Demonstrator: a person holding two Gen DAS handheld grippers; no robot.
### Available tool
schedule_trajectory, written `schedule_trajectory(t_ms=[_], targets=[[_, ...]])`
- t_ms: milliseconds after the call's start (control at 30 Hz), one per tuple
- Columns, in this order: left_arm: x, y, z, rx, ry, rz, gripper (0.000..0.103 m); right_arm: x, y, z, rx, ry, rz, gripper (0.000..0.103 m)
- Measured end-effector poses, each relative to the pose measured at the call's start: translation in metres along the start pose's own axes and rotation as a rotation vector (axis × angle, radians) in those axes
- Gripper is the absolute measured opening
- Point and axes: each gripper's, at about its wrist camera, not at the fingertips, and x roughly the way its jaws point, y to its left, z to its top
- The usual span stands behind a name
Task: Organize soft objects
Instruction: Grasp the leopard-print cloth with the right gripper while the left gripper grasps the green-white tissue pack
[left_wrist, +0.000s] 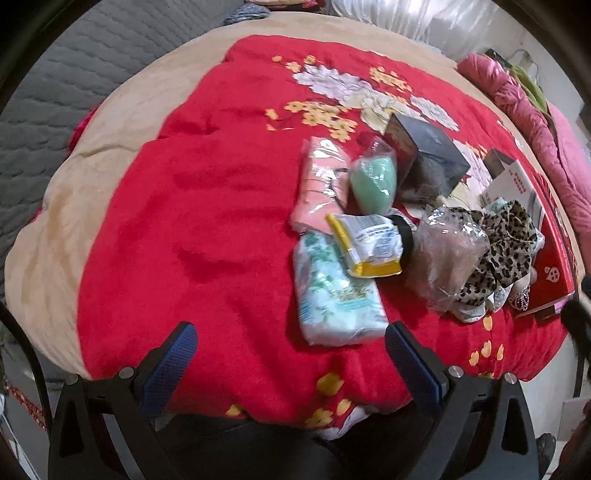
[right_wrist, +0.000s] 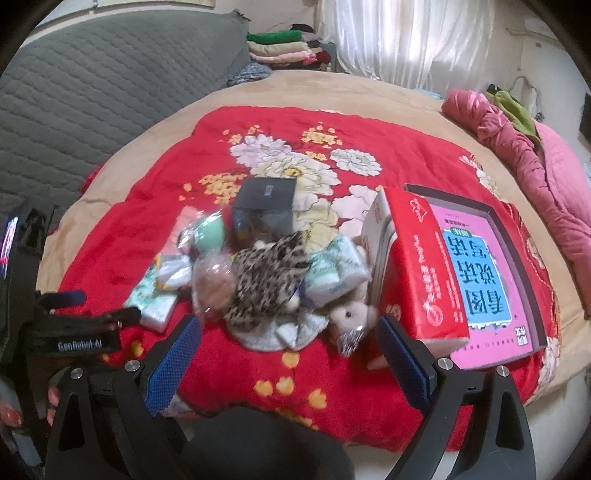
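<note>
A pile of soft things lies on the red floral blanket (left_wrist: 192, 206). In the left wrist view I see a floral tissue pack (left_wrist: 334, 291), a yellow-edged packet (left_wrist: 367, 243), a pink wrapped cloth (left_wrist: 321, 181), a green bagged item (left_wrist: 373, 181), a clear bag (left_wrist: 447, 254) and a leopard cloth (left_wrist: 502, 247). My left gripper (left_wrist: 291, 347) is open and empty, just short of the tissue pack. My right gripper (right_wrist: 290, 336) is open and empty in front of the leopard cloth (right_wrist: 267, 277), a small plush toy (right_wrist: 351, 314) and a tissue pack (right_wrist: 338, 273).
A black box (right_wrist: 266, 206) stands behind the pile. A red box (right_wrist: 413, 266) and a pink book in a tray (right_wrist: 480, 273) lie at the right. A grey quilted cover (right_wrist: 92, 110) is at the left and pink bedding (right_wrist: 535, 166) at the right.
</note>
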Motion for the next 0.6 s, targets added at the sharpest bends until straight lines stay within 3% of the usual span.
schedule_trajectory(t_ms=[100,200,267,500,533,600], targets=[[0.009,-0.006,0.005,0.012,0.016,-0.006,0.102,0.014,-0.005,0.009,0.016,0.029,0.011,0.093],[0.016,-0.007,0.009,0.011,0.029,-0.011,0.102,0.031,-0.002,0.015,-0.013,0.066,0.002,0.078],[0.019,-0.006,0.010,0.006,0.036,-0.011,0.102,0.040,0.000,0.017,-0.032,0.082,-0.011,0.063],[0.029,-0.003,0.016,-0.004,0.056,-0.027,0.102,0.063,-0.002,0.023,-0.027,0.111,0.014,0.041],[0.030,-0.003,0.017,-0.004,0.056,-0.027,0.102,0.063,-0.001,0.024,-0.026,0.109,0.028,0.034],[0.032,-0.002,0.017,-0.009,0.062,-0.036,0.102,0.065,0.002,0.026,-0.038,0.108,0.040,0.027]])
